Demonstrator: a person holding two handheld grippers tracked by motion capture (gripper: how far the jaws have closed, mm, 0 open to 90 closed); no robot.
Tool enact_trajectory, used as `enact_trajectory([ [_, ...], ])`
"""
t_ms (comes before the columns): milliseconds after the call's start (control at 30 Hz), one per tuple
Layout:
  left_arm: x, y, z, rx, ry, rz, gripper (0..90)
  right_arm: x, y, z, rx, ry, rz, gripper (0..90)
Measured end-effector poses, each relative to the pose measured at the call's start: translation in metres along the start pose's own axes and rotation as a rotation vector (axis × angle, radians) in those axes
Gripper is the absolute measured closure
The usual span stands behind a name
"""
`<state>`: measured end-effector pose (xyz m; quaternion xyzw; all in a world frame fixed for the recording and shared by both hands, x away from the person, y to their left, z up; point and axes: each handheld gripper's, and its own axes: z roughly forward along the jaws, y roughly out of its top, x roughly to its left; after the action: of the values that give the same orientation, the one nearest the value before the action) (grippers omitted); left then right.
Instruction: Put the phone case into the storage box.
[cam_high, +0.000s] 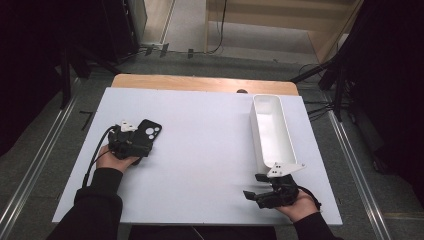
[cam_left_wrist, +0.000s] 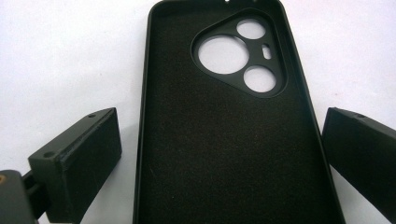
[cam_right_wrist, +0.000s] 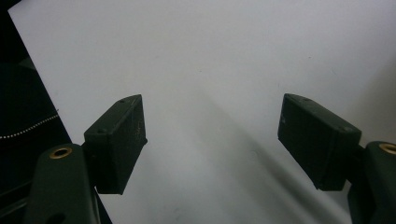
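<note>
A black phone case (cam_left_wrist: 224, 154) lies inside-up on the white table top (cam_high: 200, 150), its camera cut-outs at the far end. In the high view the case (cam_high: 149, 134) sits at the left of the table. My left gripper (cam_left_wrist: 222, 116) is open, with a jaw on each side of the case's near half. A strip of table shows between the left jaw and the case; the right jaw stands very close to its edge. In the high view a hand holds the left gripper (cam_high: 137, 146). My right gripper (cam_right_wrist: 212, 105) hangs open over bare table, and the high view shows it (cam_high: 251, 186) near the front right edge.
A long white bin (cam_high: 270, 131) stands empty at the right of the table, running front to back just beyond the right gripper. A wooden strip (cam_high: 200, 82) borders the far side. Dark stands and cables surround the table on the floor.
</note>
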<state>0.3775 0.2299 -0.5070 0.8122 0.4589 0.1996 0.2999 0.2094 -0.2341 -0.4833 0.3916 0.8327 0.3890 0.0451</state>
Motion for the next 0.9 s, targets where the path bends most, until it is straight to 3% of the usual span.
enact_trajectory([
  [200,0.0,-0.0002,-0.0007,-0.003,0.002,0.002,0.9,0.0,0.0,0.0003,-0.001,-0.001,0.001,21.8],
  [333,-0.0017,-0.0015,-0.0031,-0.03,-0.008,0.016,10.8,0.0,0.0,0.0007,0.0,0.0,-0.001,21.8],
  [900,-0.0018,-0.0014,-0.0039,-0.03,-0.011,0.012,12.6,0.0002,0.0008,0.0016,-0.007,0.013,0.0,21.8],
])
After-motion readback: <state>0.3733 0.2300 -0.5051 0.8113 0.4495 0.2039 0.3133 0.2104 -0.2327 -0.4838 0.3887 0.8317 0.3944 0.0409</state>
